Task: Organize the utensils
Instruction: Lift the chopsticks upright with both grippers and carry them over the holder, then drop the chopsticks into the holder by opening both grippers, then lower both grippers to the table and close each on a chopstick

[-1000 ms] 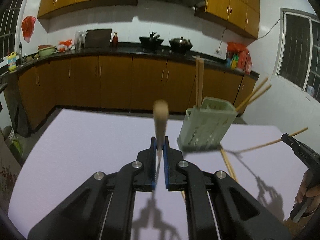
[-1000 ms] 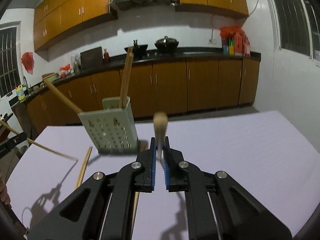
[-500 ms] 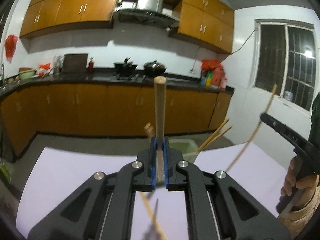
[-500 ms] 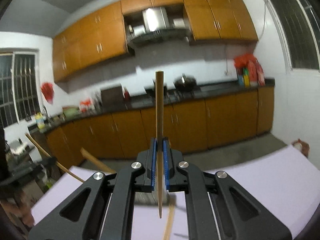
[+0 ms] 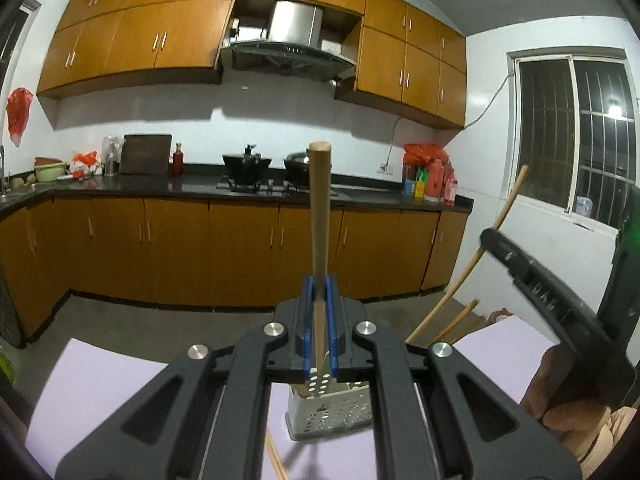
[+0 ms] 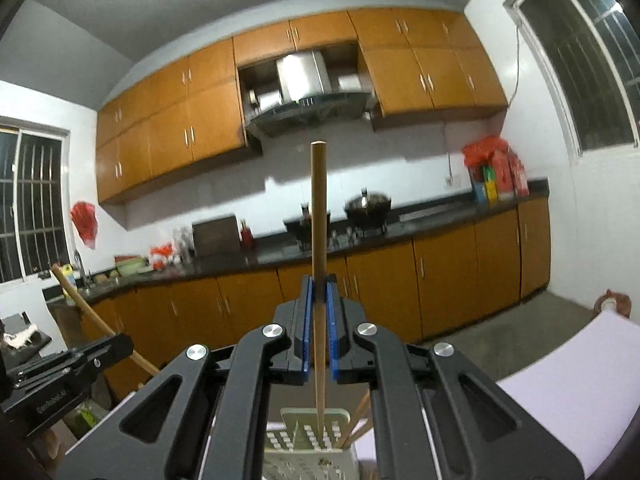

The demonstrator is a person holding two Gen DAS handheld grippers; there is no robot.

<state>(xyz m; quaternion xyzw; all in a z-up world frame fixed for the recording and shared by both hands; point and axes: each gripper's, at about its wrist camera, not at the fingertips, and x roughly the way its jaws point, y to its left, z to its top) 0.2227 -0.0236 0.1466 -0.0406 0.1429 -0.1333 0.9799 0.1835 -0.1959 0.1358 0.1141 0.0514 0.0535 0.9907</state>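
Note:
My left gripper (image 5: 319,284) is shut on a wooden chopstick (image 5: 320,216) held upright, its lower tip just above the pale green perforated utensil holder (image 5: 328,416). My right gripper (image 6: 319,284) is shut on a second wooden chopstick (image 6: 319,240), also upright, its tip over the same holder (image 6: 308,440). The holder stands on the lilac table (image 5: 100,392). Two chopsticks (image 5: 452,320) lean out of the holder to the right. The right gripper's body (image 5: 552,300) shows at the right of the left wrist view.
A loose chopstick (image 5: 276,460) lies on the table in front of the holder. Kitchen cabinets and a dark counter (image 5: 240,188) with woks run along the far wall. The left gripper's body (image 6: 60,380) shows at the left of the right wrist view.
Both grippers have tilted their chopsticks upright and moved in over the holder, which now sits directly beneath the jaws. The cameras now point higher at the cabinets.

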